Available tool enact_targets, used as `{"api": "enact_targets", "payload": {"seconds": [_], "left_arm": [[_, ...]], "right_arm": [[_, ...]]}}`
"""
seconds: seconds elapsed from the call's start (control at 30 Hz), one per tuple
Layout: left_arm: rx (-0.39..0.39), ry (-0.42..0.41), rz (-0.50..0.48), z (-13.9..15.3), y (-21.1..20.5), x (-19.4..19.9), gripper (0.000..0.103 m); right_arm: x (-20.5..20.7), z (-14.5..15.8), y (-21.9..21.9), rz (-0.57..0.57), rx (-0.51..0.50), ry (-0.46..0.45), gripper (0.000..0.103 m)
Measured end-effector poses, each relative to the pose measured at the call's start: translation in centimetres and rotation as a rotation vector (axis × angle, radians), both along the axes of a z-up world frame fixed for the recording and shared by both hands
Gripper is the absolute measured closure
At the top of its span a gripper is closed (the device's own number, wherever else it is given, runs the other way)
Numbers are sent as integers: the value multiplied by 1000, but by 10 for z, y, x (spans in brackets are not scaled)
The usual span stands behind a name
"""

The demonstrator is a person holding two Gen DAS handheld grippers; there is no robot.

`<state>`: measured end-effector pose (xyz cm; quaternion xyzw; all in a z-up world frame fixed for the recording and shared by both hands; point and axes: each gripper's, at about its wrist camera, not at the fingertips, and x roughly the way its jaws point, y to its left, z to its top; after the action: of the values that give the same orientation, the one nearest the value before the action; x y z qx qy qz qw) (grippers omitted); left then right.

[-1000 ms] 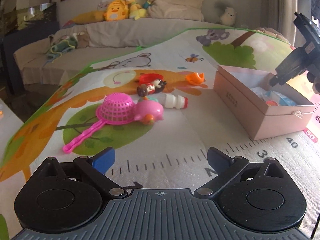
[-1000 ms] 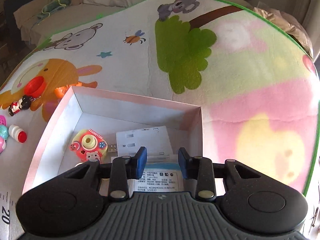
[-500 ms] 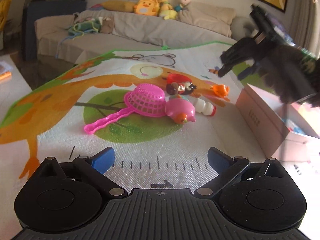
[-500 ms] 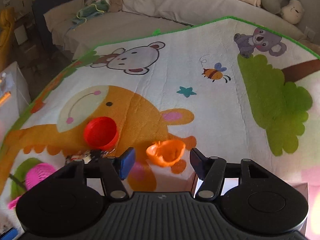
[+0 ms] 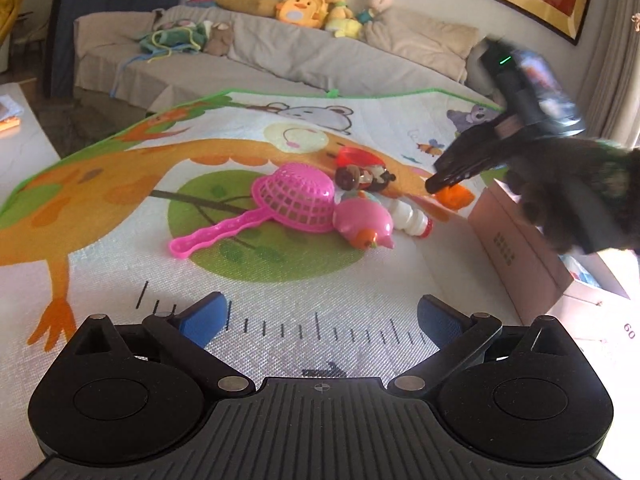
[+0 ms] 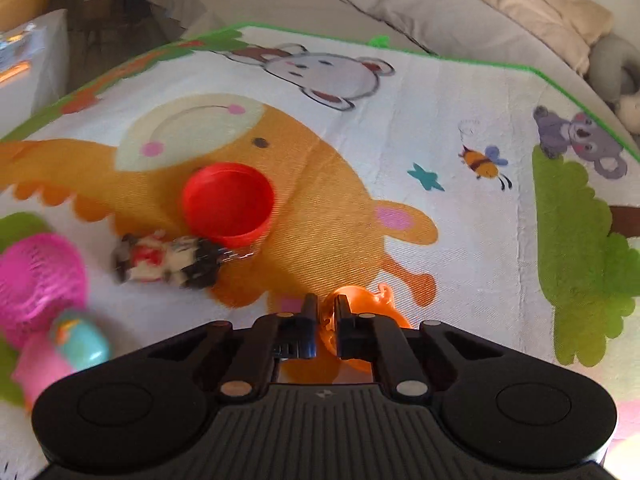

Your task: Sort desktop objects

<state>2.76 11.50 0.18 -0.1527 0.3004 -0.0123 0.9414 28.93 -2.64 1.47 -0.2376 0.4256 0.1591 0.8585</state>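
My right gripper [image 6: 325,312] is shut on the orange toy [image 6: 368,300] on the play mat; in the left wrist view it [image 5: 436,188] reaches down to the orange toy [image 5: 456,198] beside the pink box [image 5: 520,248]. My left gripper [image 5: 320,312] is open and empty above the mat's ruler marks. Ahead of it lie a pink strainer [image 5: 292,200], a pink pig toy [image 5: 362,224], a white bottle [image 5: 412,218], a small figure [image 5: 364,178] and a red cup [image 5: 356,158]. The red cup [image 6: 228,204] and figure [image 6: 168,260] also show in the right wrist view.
The play mat [image 5: 120,184] covers the floor. A sofa [image 5: 280,56] with plush toys stands behind it. A low white table [image 5: 16,136] is at the left. The box is open with items inside.
My right gripper left the box, came down over the orange toy and closed on it. My left gripper swung left and stayed open.
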Motion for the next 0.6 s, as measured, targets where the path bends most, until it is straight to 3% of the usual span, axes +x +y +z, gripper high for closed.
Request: {"api": "enact_targets", "payload": {"seconds": [0.07,0.13,0.2,0.23,0.27,0.33,0.5,0.6], "left_arm": [[18,4,-3,0,-3,0,0],[35,9,-17,0,-6,2,0],[53,15,-31,0,-9,3,0],[65,18,-37,0,-12,4,0],[72,20,-40,0,-13,4,0],[74,20,-42,0,-13,4,0],[68,21,-41,0,-12,4,0],[62,19,-41,0,-12,3,0]], "right_arm": [[-21,14,-1,45,44,53,95],[-42,31,0,118,121,166,93],[-55,52,3,177,194,180,71],[-55,60,5,182,212,148,35],[-53,66,9,164,228,93,7],[-37,68,17,97,257,4,3],[44,26,40,-97,322,57,3],[73,-2,53,-149,273,58,11]]}}
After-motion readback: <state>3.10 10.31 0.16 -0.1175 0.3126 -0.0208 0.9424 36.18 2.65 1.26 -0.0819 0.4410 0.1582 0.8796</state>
